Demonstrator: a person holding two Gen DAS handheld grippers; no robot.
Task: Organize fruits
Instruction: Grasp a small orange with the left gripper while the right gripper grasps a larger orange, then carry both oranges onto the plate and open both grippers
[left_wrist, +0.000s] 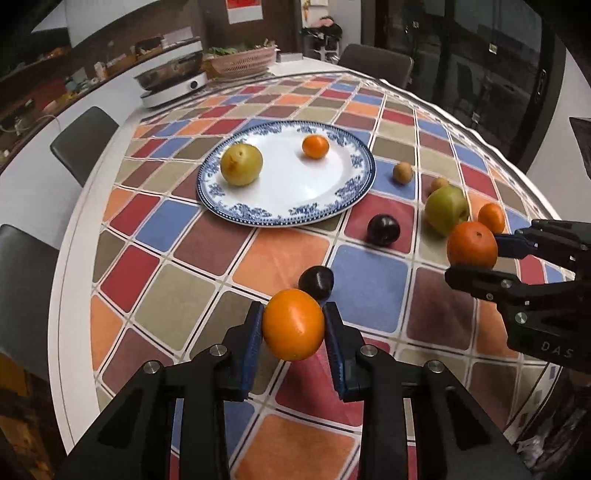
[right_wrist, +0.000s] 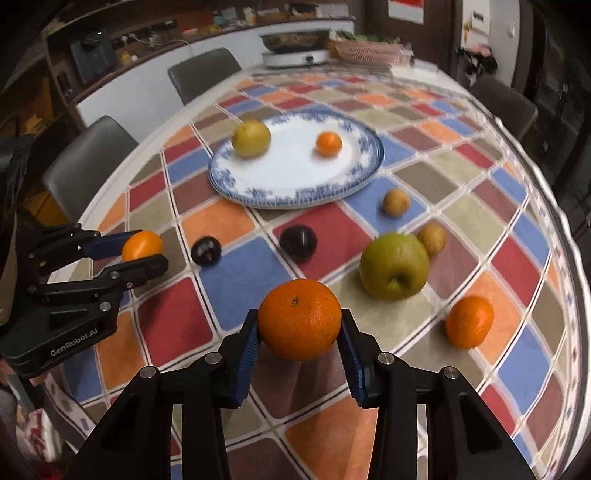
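A checked cloth (left_wrist: 280, 254) is covering the surface, grey chairs (left_wrist: 83, 138) are standing around it, and a cooker (left_wrist: 173, 83) is sitting beside a pink basket (left_wrist: 242, 61).

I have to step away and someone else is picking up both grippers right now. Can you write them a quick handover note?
Left gripper: shut on a smooth orange fruit, off the table.
Right gripper: shut on a mandarin, also lifted.
Done: yellow pear and small orange are on the blue-rimmed plate.
Left on the tablecloth: two dark plums, green apple, another mandarin, two small tan fruits.
Next, probably: set both held fruits on the plate.
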